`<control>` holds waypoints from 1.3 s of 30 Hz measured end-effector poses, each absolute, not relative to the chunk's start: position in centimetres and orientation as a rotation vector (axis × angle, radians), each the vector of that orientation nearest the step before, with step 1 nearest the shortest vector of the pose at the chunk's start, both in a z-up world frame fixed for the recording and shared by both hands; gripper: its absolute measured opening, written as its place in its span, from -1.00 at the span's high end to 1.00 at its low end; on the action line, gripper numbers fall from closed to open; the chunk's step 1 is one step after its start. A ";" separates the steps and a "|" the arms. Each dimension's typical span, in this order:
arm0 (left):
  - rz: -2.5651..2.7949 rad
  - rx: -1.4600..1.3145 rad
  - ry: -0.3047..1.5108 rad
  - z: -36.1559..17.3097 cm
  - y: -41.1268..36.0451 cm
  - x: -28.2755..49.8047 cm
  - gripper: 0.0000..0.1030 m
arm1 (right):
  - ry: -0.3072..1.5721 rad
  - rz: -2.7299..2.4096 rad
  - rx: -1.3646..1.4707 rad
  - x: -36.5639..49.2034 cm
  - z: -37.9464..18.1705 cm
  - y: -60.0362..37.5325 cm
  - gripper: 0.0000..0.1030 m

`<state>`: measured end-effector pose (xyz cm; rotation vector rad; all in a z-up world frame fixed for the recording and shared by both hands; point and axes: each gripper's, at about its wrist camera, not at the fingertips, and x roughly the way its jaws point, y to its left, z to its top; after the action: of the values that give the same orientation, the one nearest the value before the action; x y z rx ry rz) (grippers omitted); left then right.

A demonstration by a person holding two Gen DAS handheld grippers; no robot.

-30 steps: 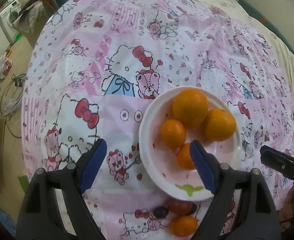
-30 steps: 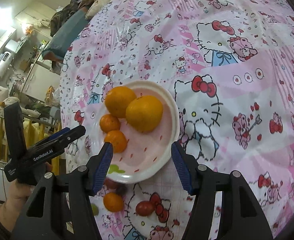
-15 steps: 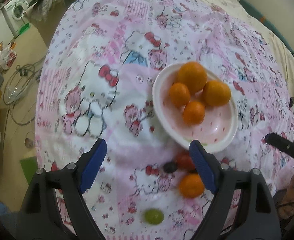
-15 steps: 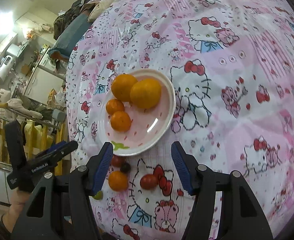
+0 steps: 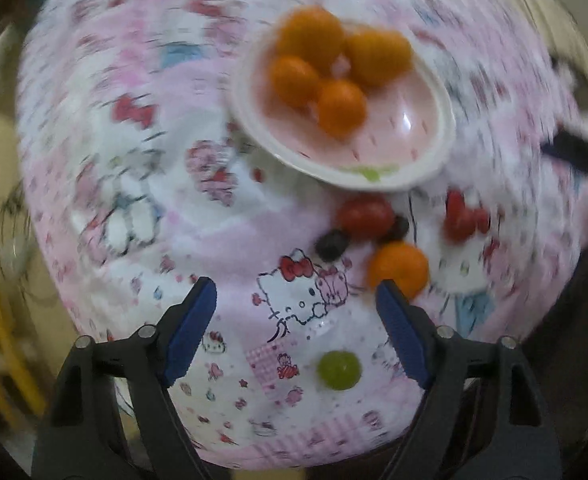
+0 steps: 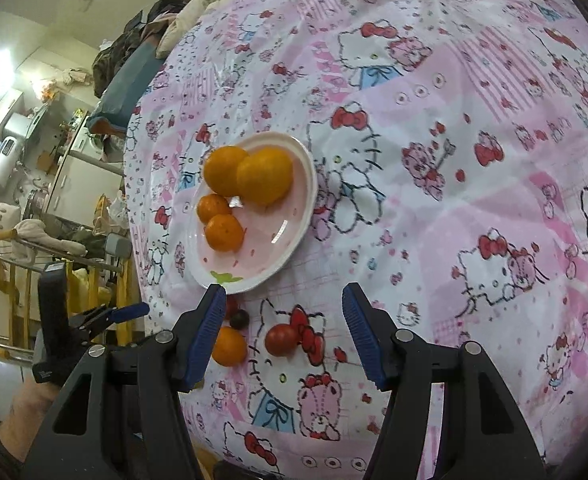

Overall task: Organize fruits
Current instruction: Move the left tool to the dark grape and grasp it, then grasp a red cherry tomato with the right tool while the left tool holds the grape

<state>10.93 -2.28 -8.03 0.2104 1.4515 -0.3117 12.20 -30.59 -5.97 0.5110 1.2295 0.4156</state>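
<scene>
A pink plate [image 5: 422, 148] [image 6: 294, 236] holds several oranges [image 5: 340, 108] [image 6: 263, 176]. On the cloth in front of it lie a loose small orange [image 5: 398, 270] [image 6: 229, 346], a red tomato [image 5: 364, 216] [image 6: 279, 340], a second tomato [image 5: 460, 220], dark grapes [image 5: 332, 245] [image 6: 239, 319] and a green grape [image 5: 338, 370]. My left gripper [image 5: 296, 330] is open and empty above the near cloth; this view is blurred. My right gripper [image 6: 283, 332] is open and empty over the red tomato. The left gripper [image 6: 127, 312] also shows in the right wrist view.
The table is covered by a pink cartoon-cat tablecloth [image 6: 454, 160]. Its near edge drops off just below the loose fruit. A cluttered room with a yellow rack [image 6: 93, 280] and piled clothes [image 6: 141, 36] lies to the left. The right gripper's dark tip [image 5: 578, 156] shows at right.
Both grippers have pulled back toward the near table edge, so the plate sits farther away and the loose fruit has come into view. Both stay open and empty.
</scene>
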 end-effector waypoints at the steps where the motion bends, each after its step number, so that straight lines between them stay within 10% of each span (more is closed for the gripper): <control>1: -0.334 0.259 1.451 -8.4 -2.9 10.9 -0.35 | 1.234 0.411 0.508 12.1 -6.1 -30.8 -0.23; 14: -0.502 0.480 1.504 -12.6 -7.5 13.1 0.32 | 1.241 0.390 0.531 12.1 -6.4 -32.2 -0.23; 16: -0.498 0.484 1.512 -12.7 -7.7 13.3 0.67 | 1.243 0.390 0.533 12.2 -6.5 -32.2 -0.23; 39: -0.161 -0.101 1.392 -5.3 -0.5 9.6 0.68 | 1.307 0.421 0.429 12.2 -7.9 -28.5 -0.23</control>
<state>9.56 -0.54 -5.32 -0.1007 1.3916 -0.1612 12.21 -28.54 -7.92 0.4291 1.3068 0.4212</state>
